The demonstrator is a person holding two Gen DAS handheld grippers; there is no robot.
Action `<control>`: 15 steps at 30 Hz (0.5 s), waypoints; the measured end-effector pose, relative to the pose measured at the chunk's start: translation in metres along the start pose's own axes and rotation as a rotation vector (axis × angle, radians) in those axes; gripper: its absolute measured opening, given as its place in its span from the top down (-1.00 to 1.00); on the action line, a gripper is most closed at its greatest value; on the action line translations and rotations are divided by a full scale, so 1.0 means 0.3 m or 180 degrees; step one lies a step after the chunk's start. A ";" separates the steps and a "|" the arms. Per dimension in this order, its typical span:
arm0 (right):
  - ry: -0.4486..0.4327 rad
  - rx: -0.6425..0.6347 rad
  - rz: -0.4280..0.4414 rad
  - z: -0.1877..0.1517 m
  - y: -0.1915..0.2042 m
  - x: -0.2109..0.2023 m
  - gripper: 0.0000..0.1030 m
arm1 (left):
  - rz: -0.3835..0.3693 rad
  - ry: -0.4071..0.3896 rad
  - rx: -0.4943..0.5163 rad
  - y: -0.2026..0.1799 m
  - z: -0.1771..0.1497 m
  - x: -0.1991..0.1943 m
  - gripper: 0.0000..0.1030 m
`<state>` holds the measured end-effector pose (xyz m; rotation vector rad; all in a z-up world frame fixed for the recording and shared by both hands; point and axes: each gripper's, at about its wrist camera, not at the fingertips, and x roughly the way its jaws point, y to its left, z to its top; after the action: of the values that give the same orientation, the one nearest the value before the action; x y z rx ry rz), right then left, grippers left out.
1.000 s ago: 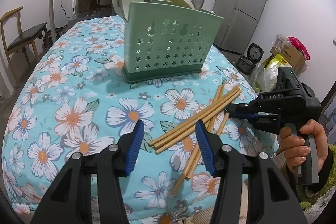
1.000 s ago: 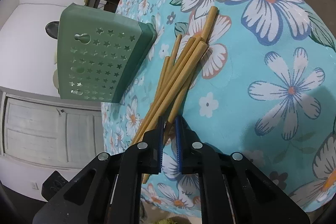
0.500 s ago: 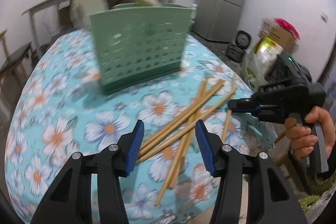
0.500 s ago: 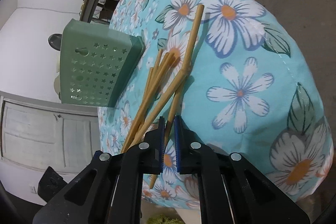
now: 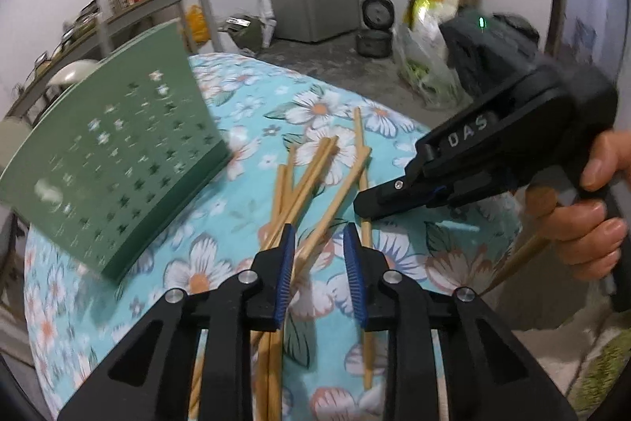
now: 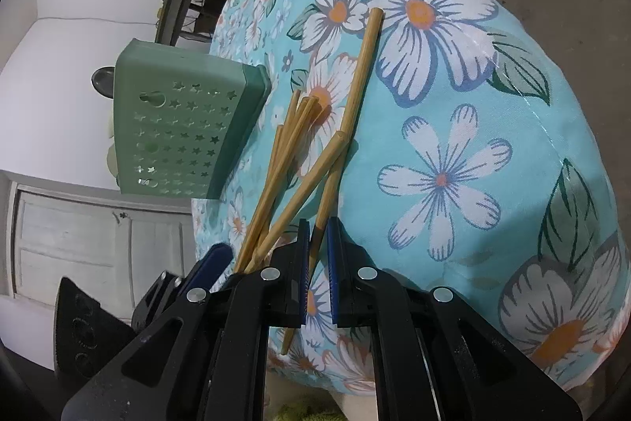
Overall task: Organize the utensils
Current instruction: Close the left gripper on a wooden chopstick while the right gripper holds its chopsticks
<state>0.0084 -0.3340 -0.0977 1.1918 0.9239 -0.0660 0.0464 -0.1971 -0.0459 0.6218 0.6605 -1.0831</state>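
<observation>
On floral tablecloth [image 6: 453, 113], chopsticks [image 6: 276, 180] fanned lengthwise away from right gripper [image 6: 317, 263]

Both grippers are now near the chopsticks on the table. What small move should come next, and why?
Probably close the right gripper on the single chopstick that lies between its fingers, which stand almost shut around it. It lies apart from the crossed pile. The left gripper is open over that pile and holds nothing. The green holder stands near, on the flowered cloth.

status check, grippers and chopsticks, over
Left gripper open over chopstick pile. Right gripper shut on single chopstick. Green holder unobstructed.
</observation>
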 end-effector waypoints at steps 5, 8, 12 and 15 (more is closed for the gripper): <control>0.0021 0.0005 0.0037 0.005 -0.014 -0.005 0.87 | 0.0032 0.0116 0.0270 -0.031 0.023 0.068 0.65; 0.0028 0.0007 0.0045 0.007 -0.019 -0.008 0.87 | 0.0024 0.0158 0.0300 -0.034 0.031 0.091 0.73; 0.0033 0.0007 0.0047 0.008 -0.025 -0.011 0.87 | 0.0008 0.0179 0.0192 -0.017 0.043 0.116 0.79; 0.0032 0.0003 0.0042 0.005 -0.024 -0.013 0.87 | -0.0034 0.0179 0.0109 -0.005 0.047 0.114 0.89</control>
<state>0.0032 -0.3399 -0.1004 1.2000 0.9248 -0.0498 0.0586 -0.2279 -0.0625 0.6809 0.6956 -1.0919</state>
